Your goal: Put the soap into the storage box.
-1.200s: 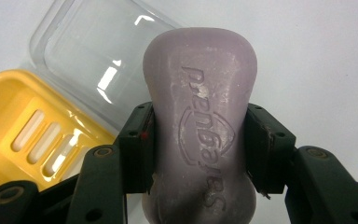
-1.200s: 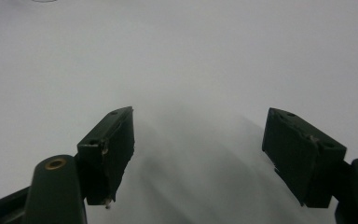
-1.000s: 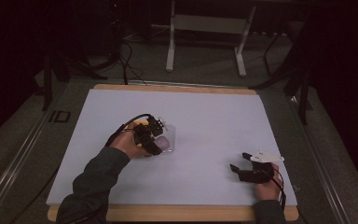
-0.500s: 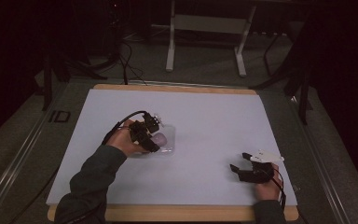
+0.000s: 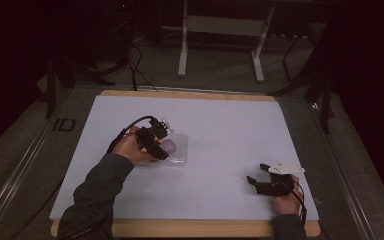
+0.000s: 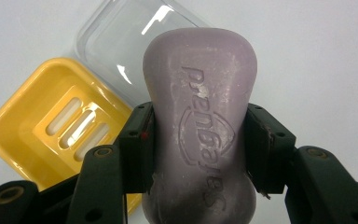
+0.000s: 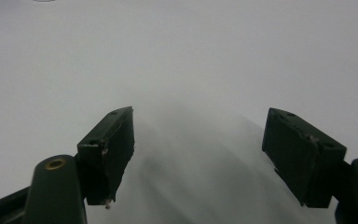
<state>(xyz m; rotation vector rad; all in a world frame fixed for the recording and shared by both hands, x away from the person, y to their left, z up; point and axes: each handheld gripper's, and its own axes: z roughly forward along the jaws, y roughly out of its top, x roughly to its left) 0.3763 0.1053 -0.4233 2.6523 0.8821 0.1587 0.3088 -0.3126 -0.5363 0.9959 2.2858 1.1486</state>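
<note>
Holding the purple soap bar (image 6: 199, 116) in my left gripper (image 6: 198, 140), jaws clamped on its narrow waist, embossed face toward the camera. I take the step in hand to be carrying the bar to the yellow soap dish (image 6: 25, 126)

Landmark: the dish
- bar: above the dish and off to its side, clear of it, not touching
- clear plastic lid (image 6: 116, 42): lying open side up just beside the dish, edges touching or nearly so; cannot tell which
- right gripper (image 7: 198, 154): well apart from the dish, low over the white table sheet (image 7: 191, 56), jaws wide open, nothing between them

Containers: dish empty, slotted drain insert bare. Lid empty

In the high view the left gripper (image 5: 154, 140) sits over the lid (image 5: 179, 150), and the right (image 5: 260, 181) is parked near the table's front edge

Next move, my judgement: shift the bar over the dish centre, line its long axis with the dish's, lower until it rests on the insert, then release. Lid after that
</note>
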